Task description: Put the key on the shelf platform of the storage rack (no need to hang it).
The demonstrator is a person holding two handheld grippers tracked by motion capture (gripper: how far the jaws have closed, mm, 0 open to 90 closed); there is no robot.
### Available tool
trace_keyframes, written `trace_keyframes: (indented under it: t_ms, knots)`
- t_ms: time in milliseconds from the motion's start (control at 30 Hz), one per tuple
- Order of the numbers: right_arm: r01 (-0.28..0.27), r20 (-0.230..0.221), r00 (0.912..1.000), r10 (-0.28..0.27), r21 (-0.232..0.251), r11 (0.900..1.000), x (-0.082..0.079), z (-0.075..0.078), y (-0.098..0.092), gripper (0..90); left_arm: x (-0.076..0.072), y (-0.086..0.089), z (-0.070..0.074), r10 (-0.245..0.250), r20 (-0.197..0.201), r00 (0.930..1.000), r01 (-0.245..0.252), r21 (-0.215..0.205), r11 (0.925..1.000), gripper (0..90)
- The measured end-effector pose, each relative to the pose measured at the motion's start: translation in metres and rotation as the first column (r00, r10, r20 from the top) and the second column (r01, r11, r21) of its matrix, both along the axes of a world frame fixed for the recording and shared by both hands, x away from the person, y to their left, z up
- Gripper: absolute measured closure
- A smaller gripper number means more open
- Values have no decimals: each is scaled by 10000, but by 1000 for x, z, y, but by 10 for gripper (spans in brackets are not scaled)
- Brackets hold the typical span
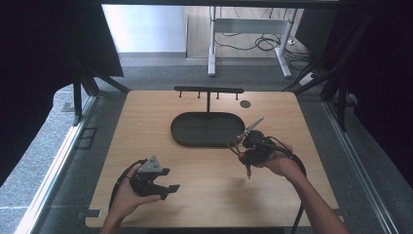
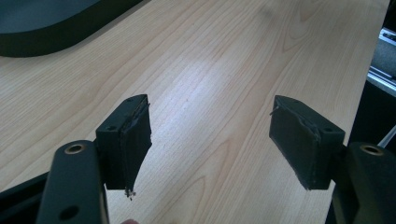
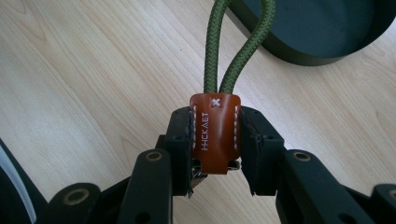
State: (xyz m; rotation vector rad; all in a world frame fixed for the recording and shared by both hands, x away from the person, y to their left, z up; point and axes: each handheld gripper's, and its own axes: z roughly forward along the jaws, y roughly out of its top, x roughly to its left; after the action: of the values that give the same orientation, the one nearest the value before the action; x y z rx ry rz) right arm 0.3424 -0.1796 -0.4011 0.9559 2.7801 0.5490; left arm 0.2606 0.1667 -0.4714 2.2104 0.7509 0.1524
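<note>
A brown leather tab [image 3: 215, 130] with white stitching joins a green cord loop [image 3: 236, 42]. My right gripper [image 3: 215, 149] is shut on that tab, the loop pointing away toward the dark oval tray [image 3: 322, 28]. In the high view the right gripper [image 1: 253, 148] is held above the table just right of the tray [image 1: 208, 129], the cord loop [image 1: 234, 145] at its left. My left gripper [image 1: 163, 183] hovers over the near left part of the table, its jaws wide apart with nothing between its pads [image 2: 133, 140].
A black rack with small hooks [image 1: 208, 90] stands behind the tray. A dark round mark [image 1: 245, 104] lies at the far right of the wooden table [image 1: 146, 126]. Metal frame legs and cables sit beyond the table.
</note>
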Motion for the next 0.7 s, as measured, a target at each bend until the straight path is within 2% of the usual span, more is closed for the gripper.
trace_keyframes:
  t_ms: [400, 700]
  knots:
    - [-79, 163, 9998, 79, 28, 10000, 7, 10, 2, 668, 0, -2, -1, -83, -15, 10000, 84, 46, 10000, 299]
    - [-153, 181, 9997, 152, 15, 9999, 15, 11, 2, 668, -1, -5, -2, -146, -59, 9999, 147, 71, 9999, 298]
